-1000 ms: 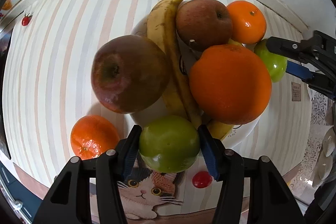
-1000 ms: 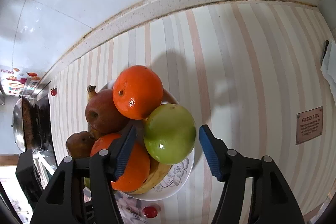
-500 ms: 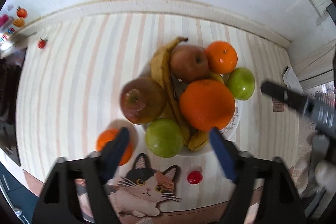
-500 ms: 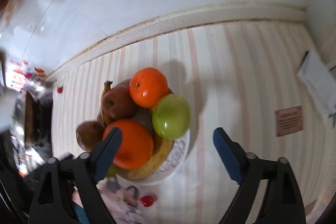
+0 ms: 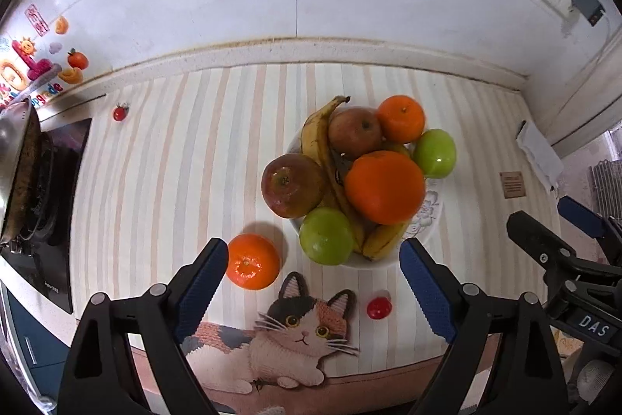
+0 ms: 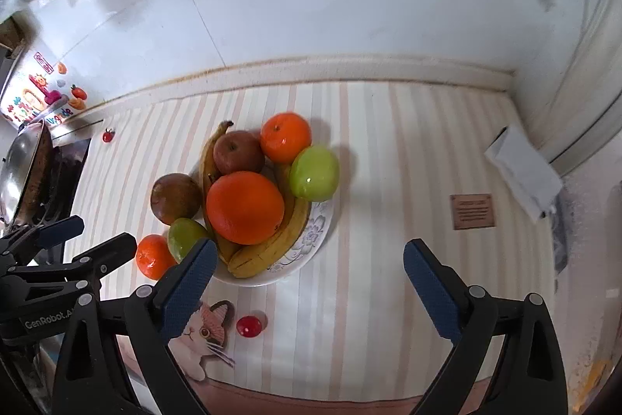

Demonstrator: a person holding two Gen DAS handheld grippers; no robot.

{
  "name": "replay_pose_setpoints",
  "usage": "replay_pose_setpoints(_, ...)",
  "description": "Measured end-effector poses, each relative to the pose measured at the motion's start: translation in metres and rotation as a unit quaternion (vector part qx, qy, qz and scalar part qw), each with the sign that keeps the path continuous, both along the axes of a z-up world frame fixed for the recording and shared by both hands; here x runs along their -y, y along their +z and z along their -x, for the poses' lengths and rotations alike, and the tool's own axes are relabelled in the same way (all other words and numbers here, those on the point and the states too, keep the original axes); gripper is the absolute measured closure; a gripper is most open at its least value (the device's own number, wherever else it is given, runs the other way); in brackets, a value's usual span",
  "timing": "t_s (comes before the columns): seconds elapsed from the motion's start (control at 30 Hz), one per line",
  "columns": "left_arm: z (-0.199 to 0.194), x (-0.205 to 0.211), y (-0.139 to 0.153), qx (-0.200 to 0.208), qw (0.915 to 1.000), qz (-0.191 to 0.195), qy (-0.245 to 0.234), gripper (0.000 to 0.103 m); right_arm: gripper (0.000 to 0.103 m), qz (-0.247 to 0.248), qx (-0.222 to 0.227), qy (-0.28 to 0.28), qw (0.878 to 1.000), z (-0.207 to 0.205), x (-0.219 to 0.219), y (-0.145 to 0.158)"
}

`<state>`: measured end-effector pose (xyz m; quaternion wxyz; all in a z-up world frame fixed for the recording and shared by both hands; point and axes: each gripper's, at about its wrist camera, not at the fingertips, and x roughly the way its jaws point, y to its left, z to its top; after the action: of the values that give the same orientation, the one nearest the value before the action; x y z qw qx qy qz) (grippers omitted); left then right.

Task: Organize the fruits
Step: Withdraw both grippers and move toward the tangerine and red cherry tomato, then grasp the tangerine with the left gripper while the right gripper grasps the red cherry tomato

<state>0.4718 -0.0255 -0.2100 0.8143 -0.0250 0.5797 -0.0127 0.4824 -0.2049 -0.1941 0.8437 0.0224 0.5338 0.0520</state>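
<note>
Plainly, the sorting was nearly done: the plate (image 5: 429,216) carried bananas (image 5: 318,142), two apples, two green fruits and two oranges, while one small mandarin (image 5: 253,261) lay on the striped bench (image 5: 163,158) just beside the plate's near left edge. Both the left hand-held gripper (image 5: 313,277) and the right hand-held gripper (image 6: 307,271) hung above the bench with jaws spread wide and nothing between them. The likely next move was for the left one to drop over the mandarin and close on it. Room on the plate looked scarce, so the heaped green apple (image 5: 327,237) nearest the mandarin could be knocked. A stove (image 5: 50,205) stood far left of the plate, a folded cloth (image 6: 523,174) far right.
</note>
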Motion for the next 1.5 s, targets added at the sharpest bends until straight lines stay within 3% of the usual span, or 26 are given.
replay_pose_setpoints(0.33, 0.037, 0.004, 0.039, 0.031, 0.9995, -0.001, -0.008, 0.013, 0.004, -0.002, 0.043, 0.004, 0.999, 0.046, 0.0, 0.046)
replay_pose_setpoints(0.53, 0.053, 0.005, 0.051, 0.021, 0.9997, 0.01, -0.011, 0.013, 0.004, -0.008, 0.057, 0.004, 0.998, 0.07, 0.0, 0.067)
replay_pose_setpoints(1.0, 0.082, 0.011, 0.07, 0.024, 0.9994, 0.015, -0.02, 0.013, 0.004, -0.026, 0.061, -0.004, 0.998, 0.102, 0.005, 0.091)
replay_pose_setpoints(1.2, 0.076, -0.002, 0.058, 0.034, 0.9994, 0.0, 0.001, 0.013, 0.004, -0.051, 0.017, 0.001, 0.999, 0.086, 0.005, 0.054)
replay_pose_setpoints(1.4, 0.061, -0.031, 0.022, 0.026, 0.9978, -0.049, 0.037, 0.013, 0.006, -0.078, -0.048, 0.006, 0.996, 0.068, -0.006, -0.017)
replay_pose_setpoints(1.5, 0.053, -0.048, -0.002, 0.006, 0.9965, -0.065, 0.052, 0.013, 0.021, -0.096, -0.086, 0.01, 0.992, 0.059, -0.015, -0.057)
